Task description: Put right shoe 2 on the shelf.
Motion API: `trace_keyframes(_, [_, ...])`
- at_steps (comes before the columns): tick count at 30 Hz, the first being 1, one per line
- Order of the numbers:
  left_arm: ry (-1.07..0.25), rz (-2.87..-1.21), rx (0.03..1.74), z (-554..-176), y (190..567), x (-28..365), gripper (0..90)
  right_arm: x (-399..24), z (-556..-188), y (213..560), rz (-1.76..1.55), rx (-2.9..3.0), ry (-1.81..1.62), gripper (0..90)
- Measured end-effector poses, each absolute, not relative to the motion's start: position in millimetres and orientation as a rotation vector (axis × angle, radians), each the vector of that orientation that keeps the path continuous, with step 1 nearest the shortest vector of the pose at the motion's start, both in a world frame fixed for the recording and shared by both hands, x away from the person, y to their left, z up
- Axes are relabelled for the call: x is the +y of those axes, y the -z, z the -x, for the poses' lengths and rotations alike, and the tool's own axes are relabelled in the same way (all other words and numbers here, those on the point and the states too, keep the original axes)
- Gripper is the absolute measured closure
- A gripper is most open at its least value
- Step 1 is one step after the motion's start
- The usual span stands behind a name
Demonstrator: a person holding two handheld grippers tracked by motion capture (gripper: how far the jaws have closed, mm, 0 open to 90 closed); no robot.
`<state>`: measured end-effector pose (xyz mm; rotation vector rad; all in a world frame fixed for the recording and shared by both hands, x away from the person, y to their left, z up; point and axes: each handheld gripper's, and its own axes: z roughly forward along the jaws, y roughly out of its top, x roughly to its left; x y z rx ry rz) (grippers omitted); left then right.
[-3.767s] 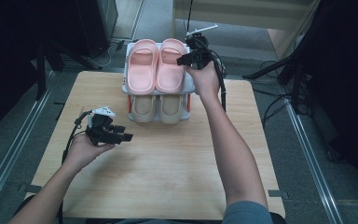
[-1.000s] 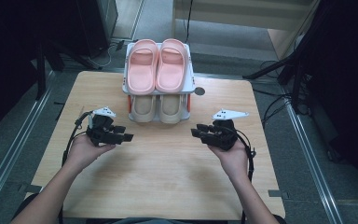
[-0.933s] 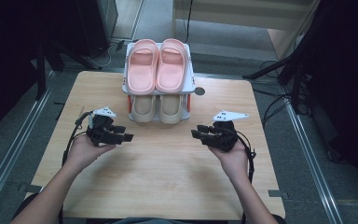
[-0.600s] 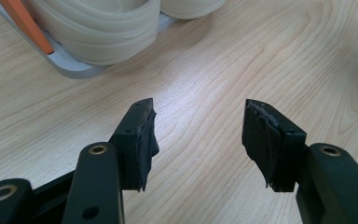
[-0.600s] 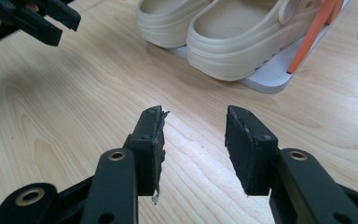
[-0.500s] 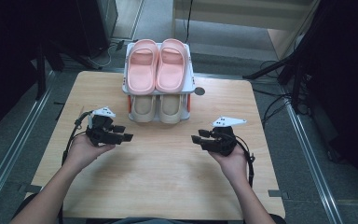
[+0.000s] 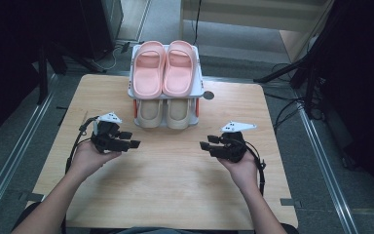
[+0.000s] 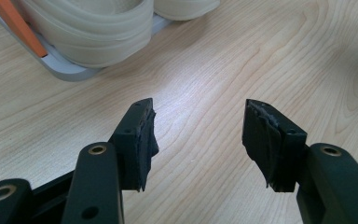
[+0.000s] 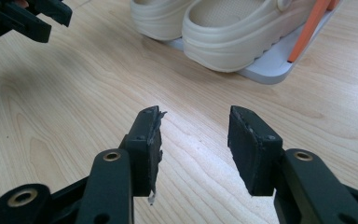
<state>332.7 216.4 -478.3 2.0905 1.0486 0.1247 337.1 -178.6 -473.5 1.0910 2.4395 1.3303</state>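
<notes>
A pair of pink slippers (image 7: pixel 165 68) lies on the top shelf of a small grey rack (image 7: pixel 200 92), with a pair of cream slippers (image 7: pixel 168 113) on the shelf below. My left gripper (image 7: pixel 132 142) rests open on the table left of the rack and points right; its jaws (image 8: pixel 198 135) hold nothing, and a cream slipper (image 8: pixel 98 28) lies ahead. My right gripper (image 7: pixel 204 145) is right of the rack and points left. Its jaws (image 9: pixel 193 140) have just been opening and stand apart over bare wood, with the cream slippers (image 9: pixel 233 32) beyond.
The wooden table (image 7: pixel 175 190) has a round hole (image 7: pixel 208 95) beside the rack. Orange posts (image 9: pixel 314 28) carry the rack's shelves above its grey base (image 8: pixel 70 72). The left gripper (image 9: pixel 28 18) is visible far off in the right gripper view. Cables and dark stands surround the table.
The right hand has come back from the pink slippers on the rack's top to the table's right side. Its gripper has shifted slightly in the last second. The left hand has stayed still.
</notes>
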Motion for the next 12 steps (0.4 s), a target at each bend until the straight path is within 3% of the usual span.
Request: trace_keyframes(12, [-0.126,-2.095,1.045,-332.7,479.1,215.6,43.8,-177.6,-337.4,473.9,-1.081,2.446,-1.329,54.8])
